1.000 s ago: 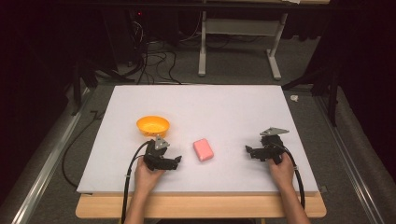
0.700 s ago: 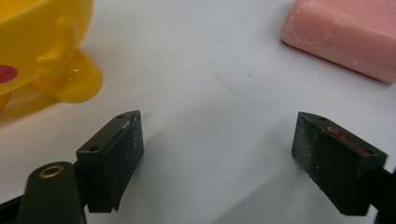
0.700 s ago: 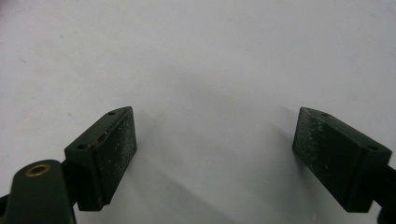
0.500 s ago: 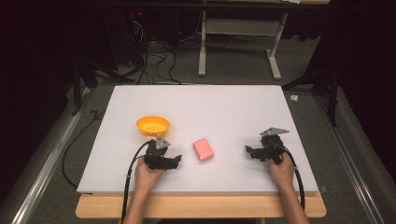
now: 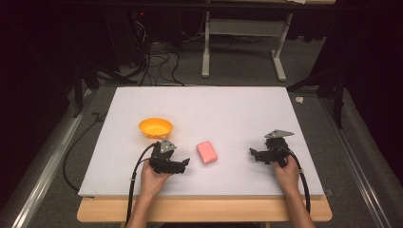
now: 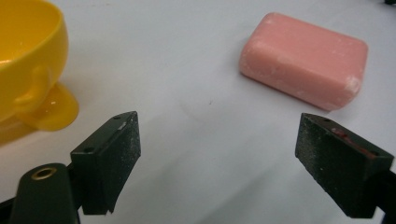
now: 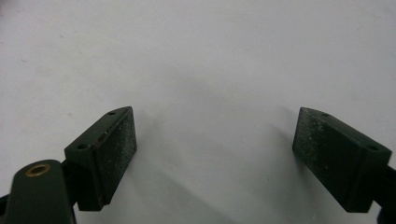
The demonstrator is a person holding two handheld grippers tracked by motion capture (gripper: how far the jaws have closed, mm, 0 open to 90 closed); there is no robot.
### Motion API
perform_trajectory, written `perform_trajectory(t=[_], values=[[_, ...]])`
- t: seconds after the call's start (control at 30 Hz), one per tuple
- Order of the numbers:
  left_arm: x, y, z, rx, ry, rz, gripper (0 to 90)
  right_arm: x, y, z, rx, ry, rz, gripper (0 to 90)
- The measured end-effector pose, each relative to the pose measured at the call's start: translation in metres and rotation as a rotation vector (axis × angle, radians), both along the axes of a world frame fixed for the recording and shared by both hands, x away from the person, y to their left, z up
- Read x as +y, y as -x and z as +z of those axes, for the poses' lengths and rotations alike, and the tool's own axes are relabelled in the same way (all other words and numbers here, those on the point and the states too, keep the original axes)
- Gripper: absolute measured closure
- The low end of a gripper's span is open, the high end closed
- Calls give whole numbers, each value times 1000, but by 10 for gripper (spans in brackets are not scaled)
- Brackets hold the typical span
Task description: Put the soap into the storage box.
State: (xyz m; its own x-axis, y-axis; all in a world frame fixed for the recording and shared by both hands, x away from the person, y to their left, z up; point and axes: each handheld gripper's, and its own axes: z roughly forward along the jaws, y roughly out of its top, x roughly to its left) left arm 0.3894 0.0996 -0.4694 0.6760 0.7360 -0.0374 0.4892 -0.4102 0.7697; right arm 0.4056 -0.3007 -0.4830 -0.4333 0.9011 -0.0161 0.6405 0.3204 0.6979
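Note:
A pink soap bar (image 5: 207, 152) lies flat on the white board (image 5: 214, 109), near the front middle. Just left of it and apart from it is my left gripper (image 5: 184, 164), pointing right toward the bar. In the left gripper view its jaws (image 6: 217, 140) have just been opening and stand open with nothing between them. The soap bar (image 6: 303, 60) lies ahead to the right and an orange-yellow bowl (image 6: 23, 60) to the left. The bowl (image 5: 155, 127) sits behind my left hand. My right gripper (image 5: 253, 153) rests at the front right, open (image 7: 215, 135) over bare board.
The board lies on a wooden table whose front edge (image 5: 204, 211) shows at the bottom. Black cables (image 5: 157, 61) and the legs of a grey stand (image 5: 242, 52) are on the floor behind. Metal rails (image 5: 47, 161) run along both sides.

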Motion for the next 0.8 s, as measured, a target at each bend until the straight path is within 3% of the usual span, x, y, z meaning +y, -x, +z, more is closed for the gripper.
perform_trajectory(t=[0.47, 0.8], values=[[-13, 1, 8, -8, 64, -48, 132, 0, 0, 0, 0, 0, 0, 142], [-31, -3, 14, -13, 71, -94, 77, 0, 0, 0, 0, 0, 0, 143]])
